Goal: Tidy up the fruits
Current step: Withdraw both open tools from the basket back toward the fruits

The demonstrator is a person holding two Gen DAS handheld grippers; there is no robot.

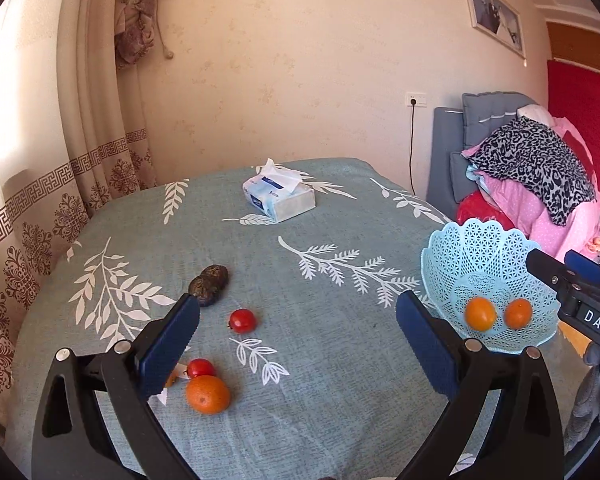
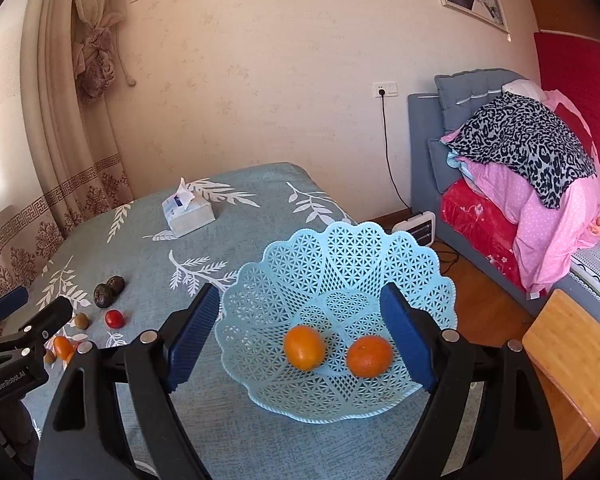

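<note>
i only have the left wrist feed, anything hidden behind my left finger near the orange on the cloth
Observer: Yes. The right wrist view shows small greenish-brown fruits there, one beside the red fruit.
Operator: ok and the floor past the basket, i cant see it
Observer: A white heater stands on the wooden floor behind the blue basket.
Operator: anything right of the basket
Observer: A wooden board sits just off the table's right edge.
Operator: is the right gripper carrying anything
Observer: No, the right gripper is open above the basket, with nothing between its fingers; two oranges lie in the basket, the left one and the right one.
</note>
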